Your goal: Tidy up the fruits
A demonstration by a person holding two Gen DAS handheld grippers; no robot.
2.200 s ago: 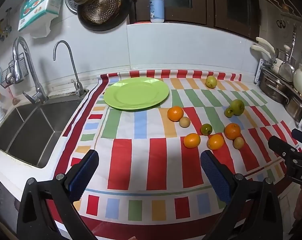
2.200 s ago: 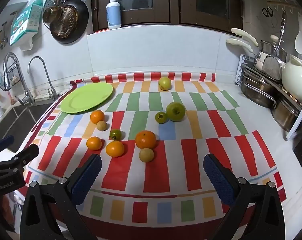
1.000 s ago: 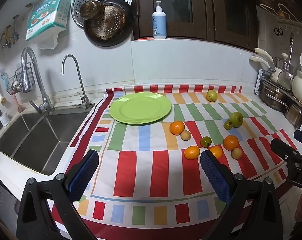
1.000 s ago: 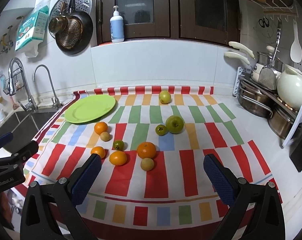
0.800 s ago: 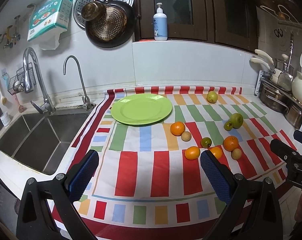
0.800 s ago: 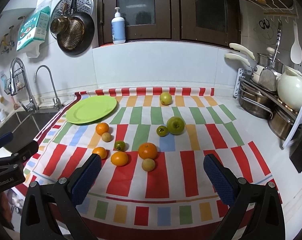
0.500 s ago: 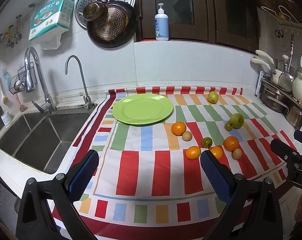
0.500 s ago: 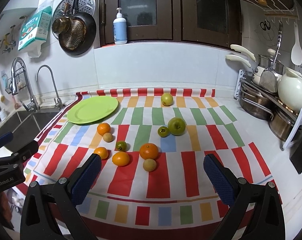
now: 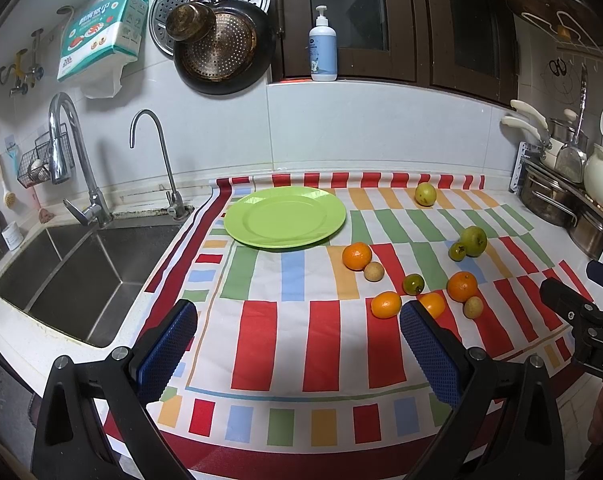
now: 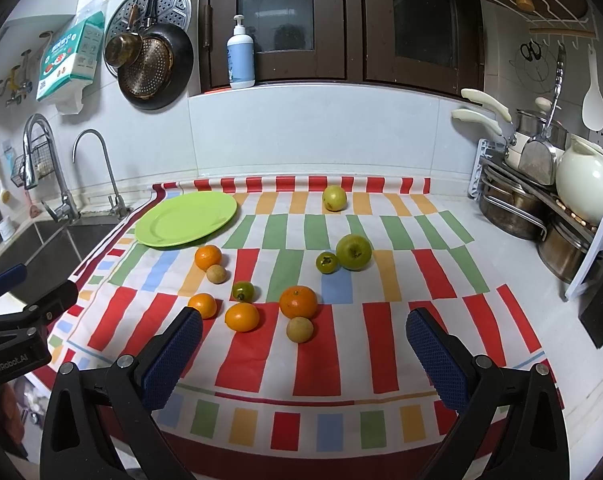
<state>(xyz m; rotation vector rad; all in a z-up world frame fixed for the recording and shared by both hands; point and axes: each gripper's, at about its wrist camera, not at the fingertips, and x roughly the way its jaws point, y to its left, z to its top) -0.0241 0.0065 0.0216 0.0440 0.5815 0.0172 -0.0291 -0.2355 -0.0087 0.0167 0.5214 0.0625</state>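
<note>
Bright, even light; sharp, fisheye-bowed edges

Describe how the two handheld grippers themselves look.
The left gripper and right gripper match: black plastic frames with silver bolts, and two fingers faced with blue textured pads. White lettering marks each body. No cables or sleeves show.

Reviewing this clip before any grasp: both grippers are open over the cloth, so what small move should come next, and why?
Probably ease the right gripper forward and down onto the nearest orange. Both grippers are open and hold nothing, the green plate is bare, and all the fruit lies loose on the striped cloth. That orange sits almost centred ahead of the right jaws.
</note>
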